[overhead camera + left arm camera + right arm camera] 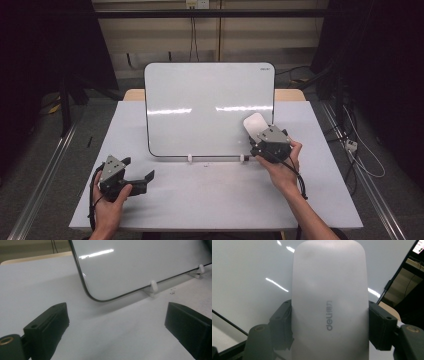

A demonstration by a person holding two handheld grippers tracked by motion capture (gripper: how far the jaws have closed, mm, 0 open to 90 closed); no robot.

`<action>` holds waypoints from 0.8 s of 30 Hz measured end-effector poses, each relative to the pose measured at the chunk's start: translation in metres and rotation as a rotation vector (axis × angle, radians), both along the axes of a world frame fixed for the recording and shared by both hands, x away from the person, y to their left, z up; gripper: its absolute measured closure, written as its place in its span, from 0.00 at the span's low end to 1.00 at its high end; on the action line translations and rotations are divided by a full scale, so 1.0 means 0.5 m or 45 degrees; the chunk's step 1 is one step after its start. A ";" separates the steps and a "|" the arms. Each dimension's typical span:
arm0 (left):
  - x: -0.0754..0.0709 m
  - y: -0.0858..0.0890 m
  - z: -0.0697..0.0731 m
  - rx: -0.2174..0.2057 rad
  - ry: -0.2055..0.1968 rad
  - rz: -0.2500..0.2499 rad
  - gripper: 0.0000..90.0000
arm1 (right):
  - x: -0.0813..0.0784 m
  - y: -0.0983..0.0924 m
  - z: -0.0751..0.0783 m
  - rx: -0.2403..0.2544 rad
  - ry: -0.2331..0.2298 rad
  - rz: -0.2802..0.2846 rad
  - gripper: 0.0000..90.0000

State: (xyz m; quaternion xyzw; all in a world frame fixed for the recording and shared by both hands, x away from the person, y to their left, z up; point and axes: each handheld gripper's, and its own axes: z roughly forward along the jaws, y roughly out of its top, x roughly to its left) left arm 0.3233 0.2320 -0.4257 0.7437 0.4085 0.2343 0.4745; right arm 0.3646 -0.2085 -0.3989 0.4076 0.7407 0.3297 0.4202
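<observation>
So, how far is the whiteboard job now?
Done: the right gripper has the white eraser clamped between its jaws. In hand: the eraser is held at the whiteboard's lower right. The board looks clean, so whether wiping is left I cannot tell. The left gripper rests open on the table.

The upright whiteboard (210, 107) blocks the desk's (215, 195) middle; bare surface lies open before it and at both sides.
</observation>
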 end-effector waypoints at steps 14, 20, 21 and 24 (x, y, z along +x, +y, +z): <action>0.000 0.001 -0.002 0.011 0.015 0.003 0.06 | 0.022 0.002 -0.020 -0.020 0.031 -0.040 0.35; 0.003 -0.001 -0.002 0.005 0.019 0.007 0.06 | 0.022 0.003 -0.021 -0.019 0.031 -0.044 0.35; 0.003 -0.002 -0.002 0.004 0.020 0.007 0.06 | 0.021 0.003 -0.021 -0.019 0.031 -0.046 0.35; 0.006 -0.007 -0.004 0.009 0.028 0.003 0.06 | 0.021 0.003 -0.022 -0.015 0.038 -0.043 0.35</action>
